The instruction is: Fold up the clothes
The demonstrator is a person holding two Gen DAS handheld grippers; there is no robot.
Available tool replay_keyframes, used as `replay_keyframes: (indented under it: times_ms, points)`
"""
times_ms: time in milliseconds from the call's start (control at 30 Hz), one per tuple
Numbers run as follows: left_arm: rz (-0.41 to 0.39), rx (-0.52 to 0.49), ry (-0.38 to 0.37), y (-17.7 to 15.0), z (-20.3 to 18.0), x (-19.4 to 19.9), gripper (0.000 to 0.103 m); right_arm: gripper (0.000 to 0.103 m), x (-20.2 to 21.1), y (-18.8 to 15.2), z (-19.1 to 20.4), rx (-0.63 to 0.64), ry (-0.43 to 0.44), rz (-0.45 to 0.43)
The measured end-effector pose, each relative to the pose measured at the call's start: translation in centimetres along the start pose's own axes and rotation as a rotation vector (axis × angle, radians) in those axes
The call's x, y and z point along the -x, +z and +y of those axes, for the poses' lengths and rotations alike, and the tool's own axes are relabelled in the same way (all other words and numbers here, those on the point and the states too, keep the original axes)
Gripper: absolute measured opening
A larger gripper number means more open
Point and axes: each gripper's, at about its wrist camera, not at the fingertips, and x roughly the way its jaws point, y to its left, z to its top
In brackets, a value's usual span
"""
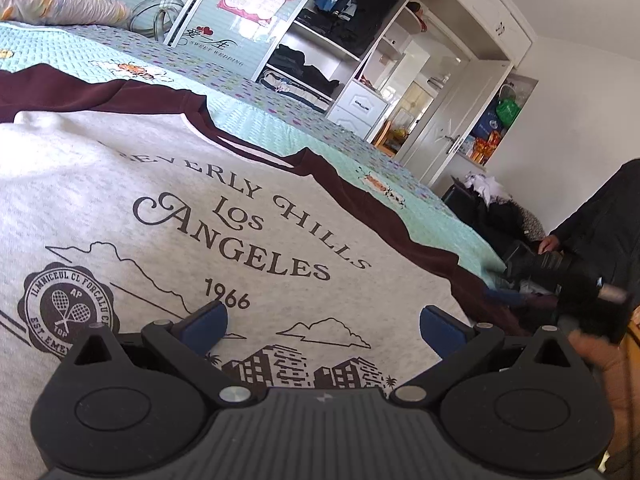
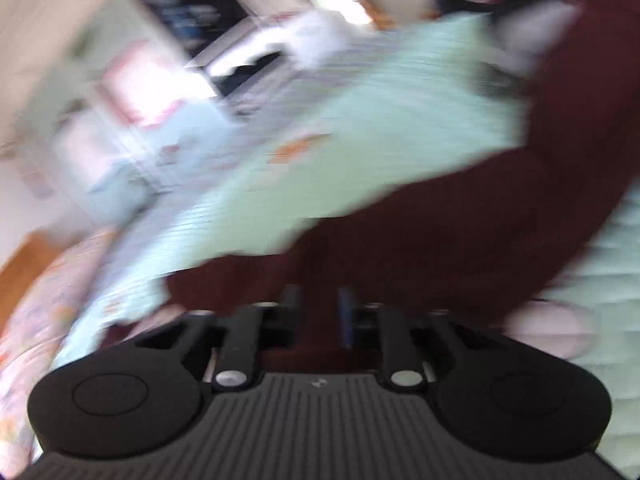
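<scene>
The bed (image 1: 280, 128), under its mint quilt, carried the grey-and-maroon sweatshirt (image 1: 160, 208) spread print-up. Beyond it, the open wardrobe (image 1: 332, 40) held dark clothes, hung above and stacked on its shelves. My left gripper (image 1: 323, 326) hovered released over the printed chest, gripping nothing. The right gripper (image 2: 319, 312), badly blurred, had its jaws a little apart with the maroon sleeve (image 2: 460, 220) just ahead; whether it was clenched on cloth I couldn't tell. I judged the sleeve should fold flat across the chest, with the body pinned.
</scene>
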Motion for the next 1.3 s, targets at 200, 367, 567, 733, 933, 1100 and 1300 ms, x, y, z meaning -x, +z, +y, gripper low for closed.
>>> replay_keyframes:
  times_ms: [200,367,567,733,933,1100,1300]
  points:
    - [0.06,-0.089,0.072,0.4,-1.6,-0.3,0.102,0.023,-2.8,0.7,-1.2,-0.084,-0.043,0.114]
    - [0.141,-0.21,0.163,0.8,-3.1,0.7,0.102,0.032,0.0,0.4,-1.8,-0.074,-0.119,0.06]
    - [0.171,-0.231,0.346,2.4,-1.1,3.9,0.102,0.055,0.7,-1.6,1.6,0.094,0.022,0.012]
    - [0.152,-0.23,0.487,4.1,2.4,7.2,0.102,0.062,2.3,-5.9,7.4,0.209,0.212,0.106]
    - [0.143,-0.205,0.53,4.2,6.7,10.2,0.102,0.061,1.2,-10.3,6.0,0.174,0.146,0.21]
    - [0.125,-0.201,0.502,3.8,7.6,10.8,0.102,0.053,3.2,-10.8,3.5,0.129,0.181,0.178]
    - [0.134,-0.181,0.486,3.9,7.8,10.1,0.103,0.053,5.5,-11.7,4.3,0.262,0.115,0.177]
